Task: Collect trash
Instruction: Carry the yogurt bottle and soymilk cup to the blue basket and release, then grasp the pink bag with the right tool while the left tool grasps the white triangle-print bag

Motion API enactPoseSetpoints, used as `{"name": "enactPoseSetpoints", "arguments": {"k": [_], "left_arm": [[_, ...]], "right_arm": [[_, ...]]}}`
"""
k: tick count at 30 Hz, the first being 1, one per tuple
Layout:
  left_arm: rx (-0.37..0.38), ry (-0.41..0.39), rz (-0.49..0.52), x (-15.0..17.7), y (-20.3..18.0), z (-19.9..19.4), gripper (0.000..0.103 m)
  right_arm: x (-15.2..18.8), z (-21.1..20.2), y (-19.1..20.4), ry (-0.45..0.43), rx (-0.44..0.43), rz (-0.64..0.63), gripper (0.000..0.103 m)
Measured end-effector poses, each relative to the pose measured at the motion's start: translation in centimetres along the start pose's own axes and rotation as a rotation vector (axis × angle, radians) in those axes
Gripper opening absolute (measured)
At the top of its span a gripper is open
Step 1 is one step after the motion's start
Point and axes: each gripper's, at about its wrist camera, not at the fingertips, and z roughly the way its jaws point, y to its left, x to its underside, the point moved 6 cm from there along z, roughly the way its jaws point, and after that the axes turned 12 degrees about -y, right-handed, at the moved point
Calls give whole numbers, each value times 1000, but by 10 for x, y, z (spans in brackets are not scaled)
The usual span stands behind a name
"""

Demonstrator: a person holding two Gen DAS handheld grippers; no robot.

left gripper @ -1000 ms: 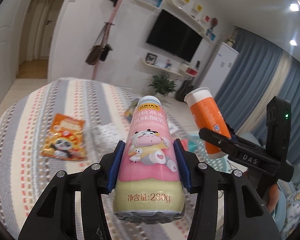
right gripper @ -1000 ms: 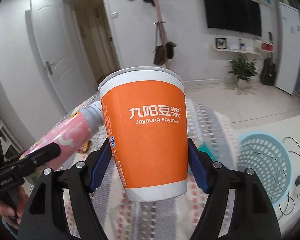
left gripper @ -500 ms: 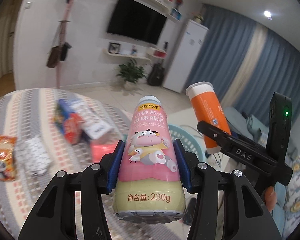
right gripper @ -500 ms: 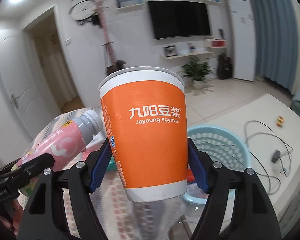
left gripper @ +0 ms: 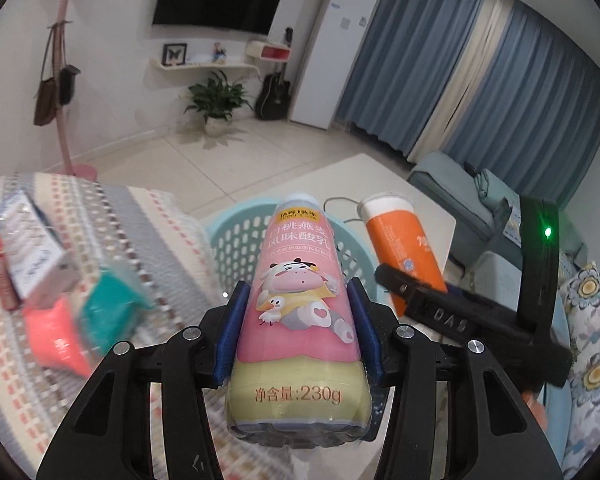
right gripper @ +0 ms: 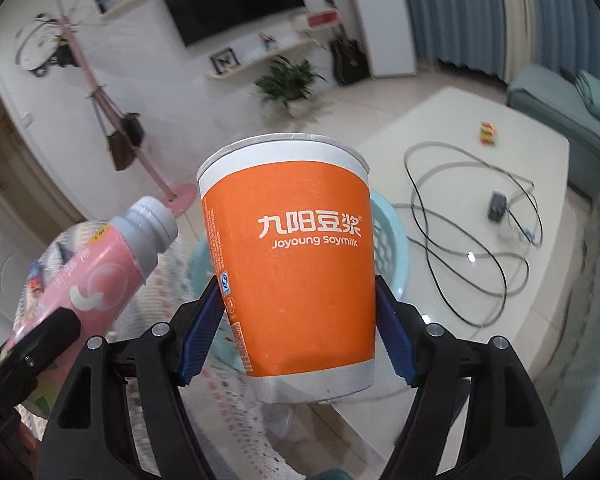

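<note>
My left gripper [left gripper: 296,320] is shut on a pink yogurt bottle [left gripper: 296,304] with a cartoon cow label, held in the air. My right gripper [right gripper: 296,320] is shut on an orange soymilk paper cup [right gripper: 296,264], also in the air. A light blue perforated basket [left gripper: 236,240] stands on the floor just past the table edge, behind and below both items. In the left wrist view the cup [left gripper: 404,248] and the right gripper are to the right of the bottle. In the right wrist view the bottle [right gripper: 92,264] is at the left and the basket [right gripper: 392,240] shows behind the cup.
The table [left gripper: 172,232] has a striped cloth. On it at the left lie a white box [left gripper: 36,256], a teal packet [left gripper: 112,308] and a red packet [left gripper: 56,344]. A low white table [right gripper: 480,208] with black cables is at the right. A sofa [left gripper: 460,188] is beyond.
Both grippers have swung right and forward from over the table toward the basket, still holding the bottle and the cup. The basket now lies directly behind both items.
</note>
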Motion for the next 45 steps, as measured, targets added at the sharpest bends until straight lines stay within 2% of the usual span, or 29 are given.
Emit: {"name": "enactPoseSetpoints", "arguments": {"k": [4,7,10,14,18,19,21,23,24,27,32,34,36,38,40,42,44,45], "left_arm": [[-8,31,-2,1,-2,24,47],[-6,43,-1,0,-4,39,37],[3,58,-15,1,-4,53,37],[-26,64,-34,7,4,69,39],[-28,69,-61,16,12,70,40],[-27,69,-68,16,13,67,43],[-17,45,-85,13,14,58,54],[-17,20,-97,9,13,47,69],[-18,9,-101,8,14,41,70],[-13,-10,-105,8,13,23,70],[-28,-72,-113,3,22,-21,70],[-42,-101,-109,0,24,-38,70],[-57,-135,-111,-3,29,-58,72],[-80,-168,-117,-6,37,-78,73],[-103,-204,-123,-10,46,-99,73],[-124,-230,-135,-11,55,-118,73],[-153,-254,-151,-12,67,-136,75],[-169,-266,-157,-12,74,-144,75]], "right_arm": [[6,22,-5,50,41,12,69],[14,29,-5,70,43,17,69],[16,51,-5,101,35,12,70],[22,68,-2,144,46,17,71],[29,74,-8,159,36,39,71],[29,72,-10,154,27,47,71],[28,68,-14,148,23,52,71],[27,61,-15,137,23,55,71],[25,58,-15,133,19,56,71],[21,45,-12,105,11,41,71],[9,17,16,40,-44,-13,71],[2,-3,45,-9,-83,-79,71],[1,-9,55,-23,-100,-102,71],[-2,-29,89,-66,-157,-164,71],[-2,-33,96,-73,-169,-176,71],[2,-47,128,-92,-222,-226,71],[3,-49,136,-95,-232,-238,71],[8,-52,153,-97,-249,-265,71]]}}
